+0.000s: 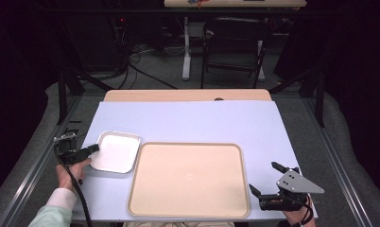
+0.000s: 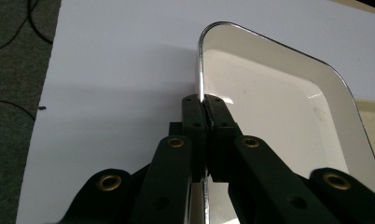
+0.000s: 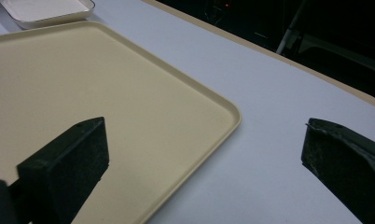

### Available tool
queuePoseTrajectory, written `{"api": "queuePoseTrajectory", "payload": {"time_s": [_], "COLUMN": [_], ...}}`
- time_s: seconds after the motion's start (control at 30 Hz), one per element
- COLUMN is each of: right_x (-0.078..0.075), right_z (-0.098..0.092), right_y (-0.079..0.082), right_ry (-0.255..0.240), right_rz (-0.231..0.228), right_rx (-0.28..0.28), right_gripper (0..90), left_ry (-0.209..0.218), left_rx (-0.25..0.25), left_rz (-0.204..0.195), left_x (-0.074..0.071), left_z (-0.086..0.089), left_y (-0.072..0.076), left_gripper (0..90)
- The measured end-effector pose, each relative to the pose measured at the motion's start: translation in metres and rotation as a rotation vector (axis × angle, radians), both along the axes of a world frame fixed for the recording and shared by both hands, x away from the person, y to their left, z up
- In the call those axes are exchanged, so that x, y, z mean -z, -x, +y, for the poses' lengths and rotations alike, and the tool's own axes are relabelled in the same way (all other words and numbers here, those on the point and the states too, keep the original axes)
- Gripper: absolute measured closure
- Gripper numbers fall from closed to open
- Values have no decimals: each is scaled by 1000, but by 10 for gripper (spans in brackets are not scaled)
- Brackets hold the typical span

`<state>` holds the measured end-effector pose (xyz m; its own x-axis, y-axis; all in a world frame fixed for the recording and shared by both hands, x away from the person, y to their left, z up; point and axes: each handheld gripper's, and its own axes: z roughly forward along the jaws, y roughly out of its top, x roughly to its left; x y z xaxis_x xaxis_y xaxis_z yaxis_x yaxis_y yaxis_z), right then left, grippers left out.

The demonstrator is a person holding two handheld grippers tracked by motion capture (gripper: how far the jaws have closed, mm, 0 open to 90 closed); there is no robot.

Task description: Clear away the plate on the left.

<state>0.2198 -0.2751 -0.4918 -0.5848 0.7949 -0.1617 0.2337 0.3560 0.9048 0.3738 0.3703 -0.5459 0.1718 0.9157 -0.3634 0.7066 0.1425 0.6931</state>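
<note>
The left hand-held gripper (image 2: 203,109) is closed tight on the rim of the white dish (image 2: 279,112). One jaw sits outside the rim and the other inside, and the thin metal edge passes between them. In the high view this left hand-held gripper (image 1: 94,148) meets the white dish (image 1: 116,151) at its left side, so the dish extends to the right from the jaws, toward the middle of the bench (image 1: 188,120).

The relation that matters for the next move is this: the beige tray (image 1: 188,179) lies just to the right of the dish, and their edges are very near or touching; I cannot tell which. The dish is almost square with round corners, so it has no clear long axis, while the tray is longer from left to right. The left hand is the nearer one by far, and it already holds the dish. I judge that the coming move is to lift the dish and carry it right, over the tray rim.

The right hand-held gripper (image 1: 266,181) is wide open and holds nothing. It rests near the right front corner of the tray, well apart from the dish. In the right gripper view, the tray corner (image 3: 223,116) lies between its jaws.

The dish looks shallow, white inside with a shiny metal rim, and it is empty. The tray is also empty.
</note>
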Motion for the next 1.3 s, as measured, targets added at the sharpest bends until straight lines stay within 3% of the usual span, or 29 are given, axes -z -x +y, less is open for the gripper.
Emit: {"api": "queuePoseTrajectory", "payload": {"time_s": [0.4,0.97,1.3], "right_x": [-1,-4,-7], "right_z": [0,4,14], "right_y": [-1,-6,-12], "right_ry": [-11,-49,-46], "right_rz": [8,36,50], "right_rx": [9,35,32], "right_gripper": [0,0,0], "left_ry": [4,16,18], "left_rx": [-1,21,48], "left_rz": [-74,-144,-174], "left_x": [-16,-35,-42], "left_z": [-2,-13,-24], "left_y": [7,15,18], "left_gripper": [883,883,883]}}
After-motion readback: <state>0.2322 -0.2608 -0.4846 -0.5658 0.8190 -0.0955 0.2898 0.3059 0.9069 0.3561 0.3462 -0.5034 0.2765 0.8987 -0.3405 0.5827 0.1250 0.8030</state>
